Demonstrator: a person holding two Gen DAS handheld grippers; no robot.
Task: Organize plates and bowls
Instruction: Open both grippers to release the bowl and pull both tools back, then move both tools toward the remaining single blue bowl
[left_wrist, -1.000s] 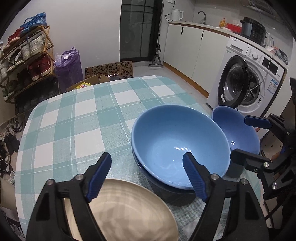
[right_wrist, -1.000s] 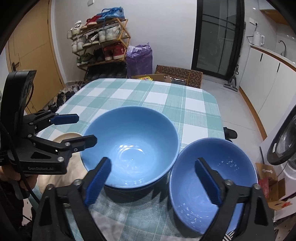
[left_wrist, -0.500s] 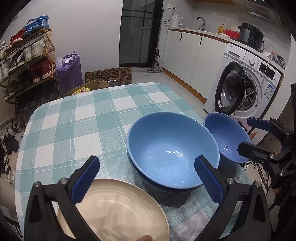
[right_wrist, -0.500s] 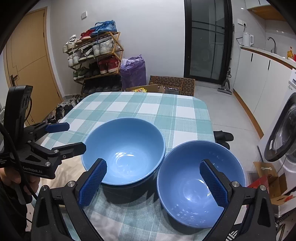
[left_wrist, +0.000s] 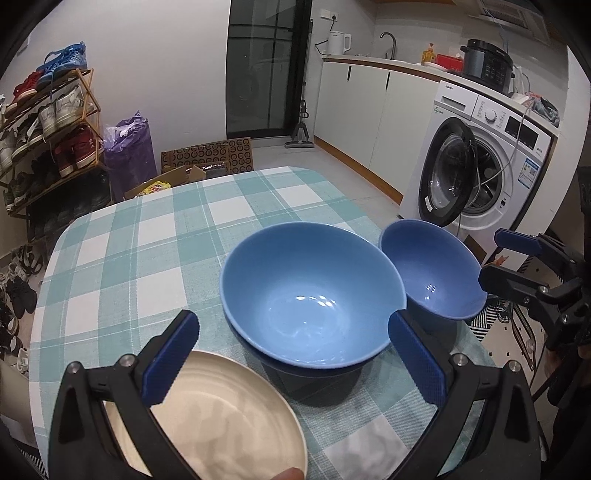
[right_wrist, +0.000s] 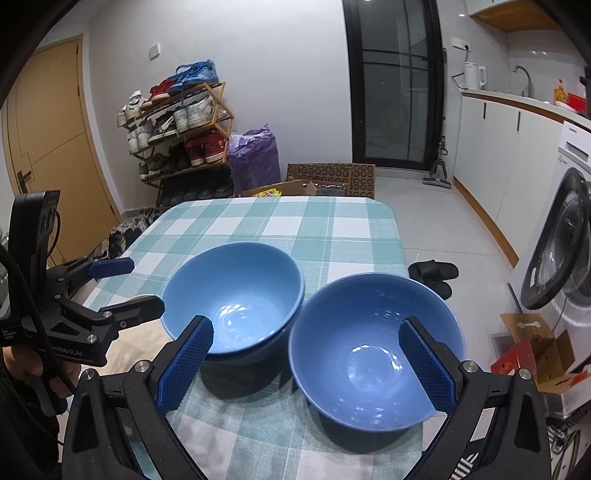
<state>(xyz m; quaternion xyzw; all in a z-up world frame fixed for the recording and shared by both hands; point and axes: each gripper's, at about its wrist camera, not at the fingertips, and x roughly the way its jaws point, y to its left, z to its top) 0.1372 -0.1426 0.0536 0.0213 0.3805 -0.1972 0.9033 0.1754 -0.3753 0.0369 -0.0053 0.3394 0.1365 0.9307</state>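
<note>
The large glossy light-blue bowl (left_wrist: 310, 295) sits mouth-up, nested in a darker bowl at the counter's (left_wrist: 147, 236) near middle, so one stack looks done. Left loose: a smaller blue bowl (right_wrist: 373, 354) to its right, upright at the counter's edge, and a cream plate (left_wrist: 221, 417), near left, lying flat. All are round, with no long axis. Left claw (left_wrist: 291, 354) has just been opening, and it is released and empty; right claw (right_wrist: 306, 365) gapes around nothing, though overlap blurs this.
</note>
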